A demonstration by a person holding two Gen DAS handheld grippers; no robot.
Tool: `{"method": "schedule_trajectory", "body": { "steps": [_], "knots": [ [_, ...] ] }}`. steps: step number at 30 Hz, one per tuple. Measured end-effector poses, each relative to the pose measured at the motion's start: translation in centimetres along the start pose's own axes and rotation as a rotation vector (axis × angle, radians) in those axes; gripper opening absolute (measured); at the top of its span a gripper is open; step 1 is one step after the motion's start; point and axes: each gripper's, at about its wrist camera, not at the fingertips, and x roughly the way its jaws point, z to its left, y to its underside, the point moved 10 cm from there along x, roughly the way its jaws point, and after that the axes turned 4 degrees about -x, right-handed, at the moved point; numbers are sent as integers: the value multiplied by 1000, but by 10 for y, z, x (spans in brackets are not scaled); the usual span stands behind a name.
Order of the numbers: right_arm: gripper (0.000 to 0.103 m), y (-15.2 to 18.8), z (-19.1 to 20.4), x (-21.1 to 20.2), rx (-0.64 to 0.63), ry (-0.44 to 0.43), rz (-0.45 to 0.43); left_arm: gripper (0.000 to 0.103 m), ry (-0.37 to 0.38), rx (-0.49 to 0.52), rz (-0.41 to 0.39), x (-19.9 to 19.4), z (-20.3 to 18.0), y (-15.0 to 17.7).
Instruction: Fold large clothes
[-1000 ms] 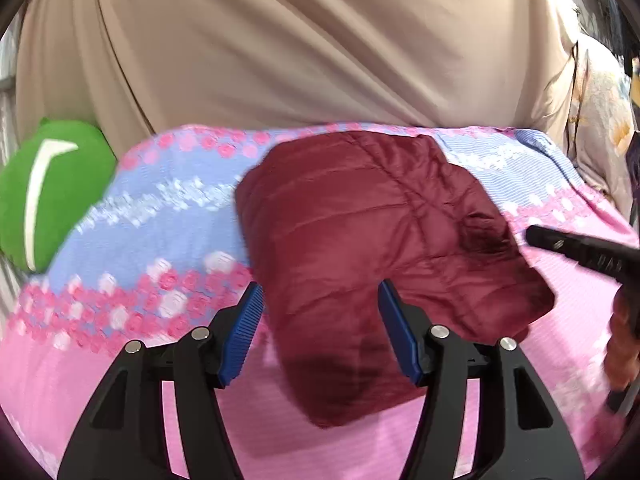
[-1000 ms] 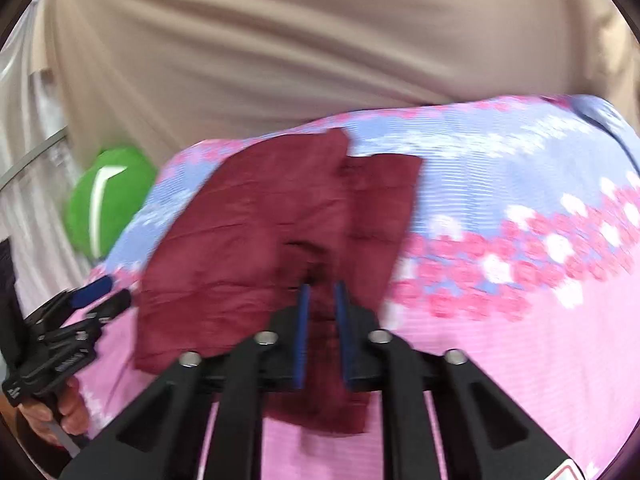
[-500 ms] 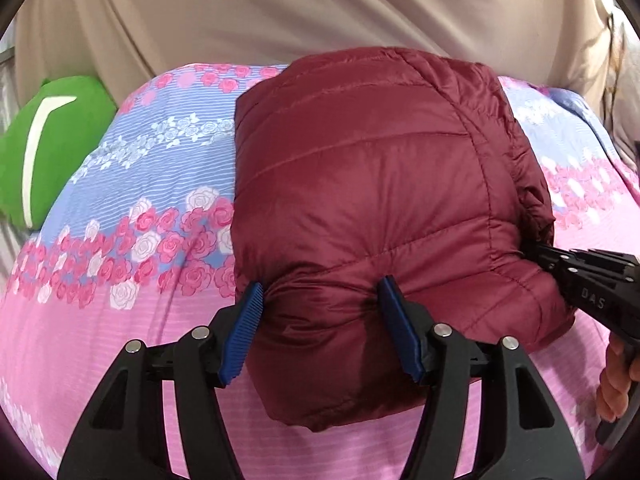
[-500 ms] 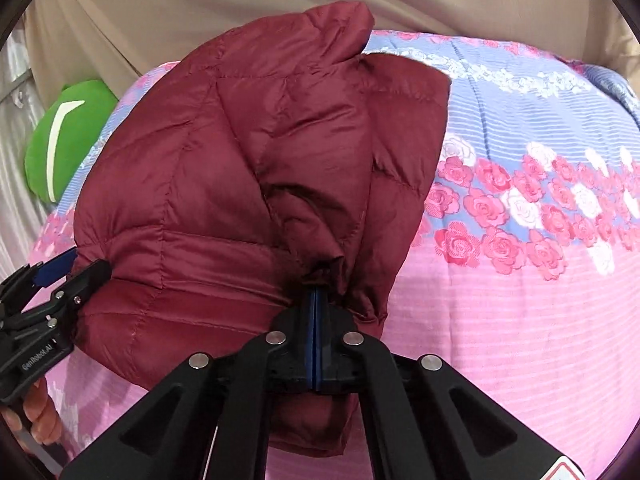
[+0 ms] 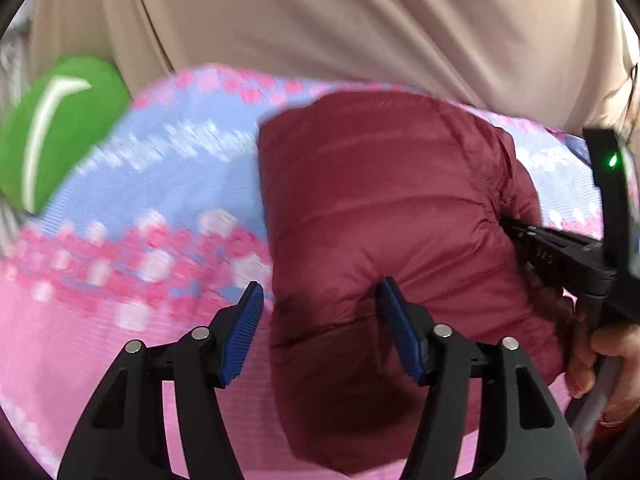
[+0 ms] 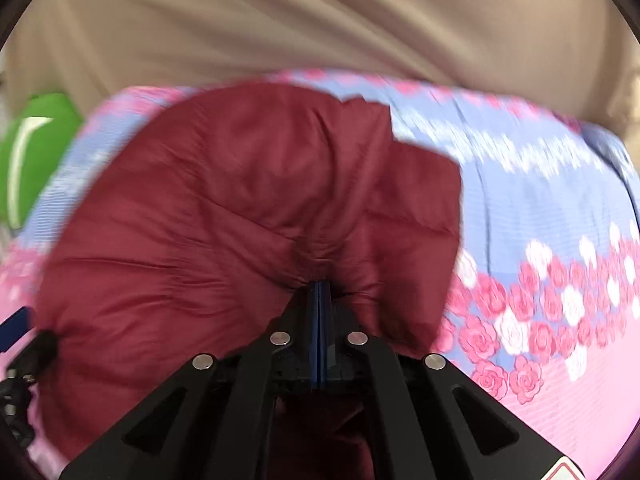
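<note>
We are working a maroon quilted jacket (image 5: pixel 384 208) across a bedspread (image 5: pixel 132 208) printed in pink and blue roses, the garment bunched into a thick bundle near the middle of the bed. Our right gripper (image 6: pixel 319 292) is pinching a gathered pleat of the jacket (image 6: pixel 224 216), its blue pads pressed flat together with fabric puckering at their tips. Our left gripper (image 5: pixel 320 320) is standing with its jaws apart and has just been opening further; the bundle's near left edge is sitting in the gap, the right pad touching or nearly touching the fabric, the left pad clear of it over bare bedspread. From the left claw the jacket is lying straight ahead and off to the right, so the right hand (image 5: pixel 600 364), gripping its tool at the bundle's right flank, is the one already on the cloth. We are judging the bundle's long axis to be running away from us toward the far edge of the bed, where a beige curtain (image 5: pixel 340 24) is hanging, with a green cushion (image 5: pixel 52 132) well off to the left. Motion blur is hiding which end is collar or hem.
</note>
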Motion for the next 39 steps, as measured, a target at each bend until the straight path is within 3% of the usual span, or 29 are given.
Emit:
{"method": "schedule_trajectory", "body": {
  "steps": [3, 7, 11, 15, 18, 21, 26, 27, 30, 33, 39],
  "knots": [
    [0, 10, -14, 14, 43, 14, 18, 69, 35, -13, 25, 11, -4, 4],
    [0, 11, -17, 11, 48, -22, 33, 68, -31, 34, 12, 11, -9, 4],
    [0, 6, -12, -46, 135, -178, -38, 66, -81, 70, -3, -9, -7, 9],
    [0, 39, 12, -84, 42, -245, -7, 66, -84, 119, -8, -36, -11, 25],
    [0, 66, 19, -75, -21, -223, 51, 67, -85, 135, 8, -42, -14, 44],
    [0, 84, 20, -57, -5, -233, 80, 68, -92, 126, 42, -29, -10, 56],
    [0, 87, 17, -63, 32, -230, 83, 69, -101, 87, 59, -25, -4, 67],
    [2, 85, 16, -71, 33, -222, 68, 69, -99, 80, 53, -32, -3, 68],
    [16, 92, 11, -98, 26, -199, 24, 89, -95, 46, 10, -52, -2, 74],
    [40, 113, 8, -122, 41, -176, -12, 92, -116, 33, -46, -69, 0, 88],
    [47, 157, 5, -127, 39, -79, -11, 94, -140, 49, -73, -75, -11, 120]
  ]
}}
